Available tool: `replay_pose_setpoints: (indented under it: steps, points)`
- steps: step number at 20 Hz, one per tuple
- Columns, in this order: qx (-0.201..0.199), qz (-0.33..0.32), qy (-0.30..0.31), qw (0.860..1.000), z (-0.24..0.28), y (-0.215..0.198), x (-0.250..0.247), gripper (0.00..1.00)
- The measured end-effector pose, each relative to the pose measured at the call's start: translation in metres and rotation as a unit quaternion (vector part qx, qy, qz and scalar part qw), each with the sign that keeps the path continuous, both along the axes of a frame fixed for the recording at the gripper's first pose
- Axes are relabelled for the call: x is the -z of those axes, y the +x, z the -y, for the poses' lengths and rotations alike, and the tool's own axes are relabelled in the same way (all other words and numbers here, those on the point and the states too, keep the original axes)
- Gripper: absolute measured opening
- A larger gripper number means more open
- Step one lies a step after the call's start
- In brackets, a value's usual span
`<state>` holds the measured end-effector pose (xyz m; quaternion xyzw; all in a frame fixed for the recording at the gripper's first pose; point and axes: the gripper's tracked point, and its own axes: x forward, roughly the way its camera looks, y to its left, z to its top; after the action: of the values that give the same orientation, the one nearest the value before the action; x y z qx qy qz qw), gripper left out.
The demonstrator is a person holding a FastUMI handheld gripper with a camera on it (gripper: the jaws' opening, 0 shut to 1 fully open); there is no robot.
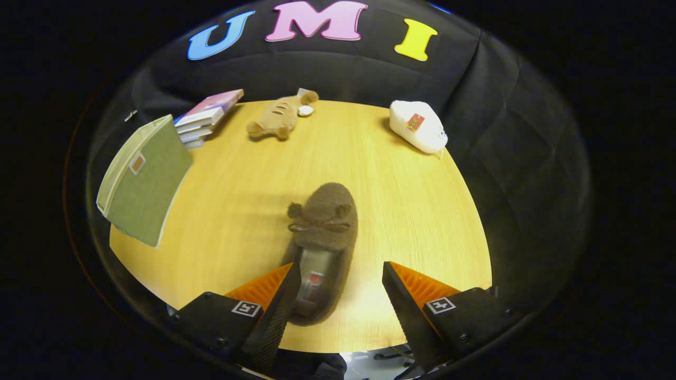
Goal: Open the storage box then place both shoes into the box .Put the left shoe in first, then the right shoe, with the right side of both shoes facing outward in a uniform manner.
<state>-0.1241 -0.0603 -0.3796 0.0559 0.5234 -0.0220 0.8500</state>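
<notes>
While my gripper point(338, 295) hangs spread above the table point(422, 211), the brown slipper point(322, 237) lies between its fingers.

Round wooden table point(237, 174), black cloth wall point(517, 158)

Wooden table point(401, 211) bearing brown slipper point(323, 232), green storage box point(145, 179), stacked books point(203, 119), two plush toys point(277, 119).
</notes>
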Motion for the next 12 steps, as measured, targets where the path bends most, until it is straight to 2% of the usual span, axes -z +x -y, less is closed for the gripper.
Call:
replay_pose_setpoints:
  steps: [2,6,8,11,12]
  points:
    - [0.0,-0.008,-0.006,1.0,0.005,0.01,0.021,0.94]
    - [-0.007,-0.006,-0.015,1.0,0.002,0.035,0.048,0.8]
    - [0.002,-0.008,-0.016,1.0,0.003,0.046,0.057,0.61]
    - [0.032,-0.023,-0.031,0.999,0.011,0.046,0.06,0.07]
    - [0.036,-0.026,-0.034,0.998,0.011,0.043,0.055,0.05]
